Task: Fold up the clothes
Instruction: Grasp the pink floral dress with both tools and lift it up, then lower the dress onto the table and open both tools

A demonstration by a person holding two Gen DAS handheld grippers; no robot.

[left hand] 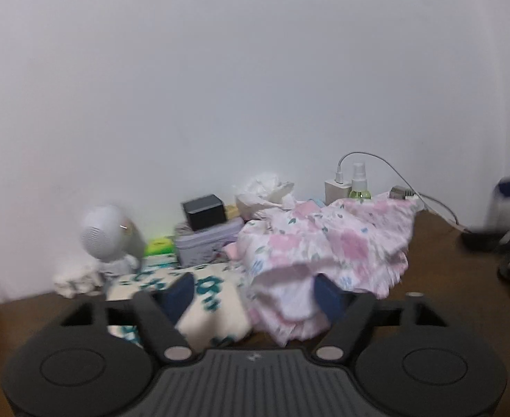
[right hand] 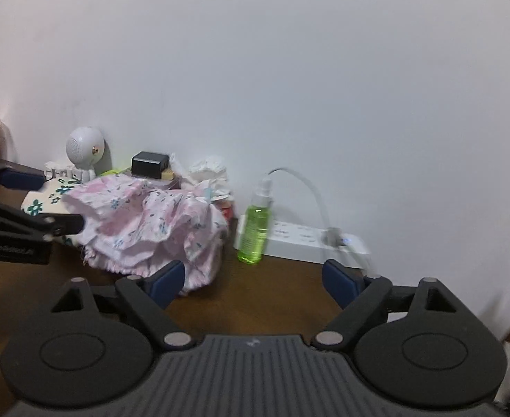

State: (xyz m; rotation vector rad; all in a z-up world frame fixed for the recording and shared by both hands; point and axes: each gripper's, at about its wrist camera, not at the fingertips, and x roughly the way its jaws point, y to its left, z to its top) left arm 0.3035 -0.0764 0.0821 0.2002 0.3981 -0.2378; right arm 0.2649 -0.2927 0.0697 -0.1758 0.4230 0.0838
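A crumpled pink floral garment [left hand: 328, 243] lies in a heap on the brown table; it also shows in the right wrist view [right hand: 150, 226]. A cream cloth with teal flowers [left hand: 206, 299] lies to its left, and shows in the right wrist view [right hand: 43, 201]. My left gripper [left hand: 255, 295] is open, its jaws wide, with the pink garment's near edge between them. My right gripper [right hand: 255, 278] is open and empty, its left finger [right hand: 166, 283] beside the garment's right end. The left gripper also shows in the right wrist view [right hand: 43, 205], reaching in from the left.
Against the white wall stand a round white speaker [right hand: 83, 146], a black box [right hand: 150, 165] on a tin [left hand: 208, 243], crumpled white tissue [right hand: 208, 170], a green spray bottle [right hand: 255, 229] and a white power strip [right hand: 307, 239] with a cable. Bare brown table [right hand: 262, 292] lies in front.
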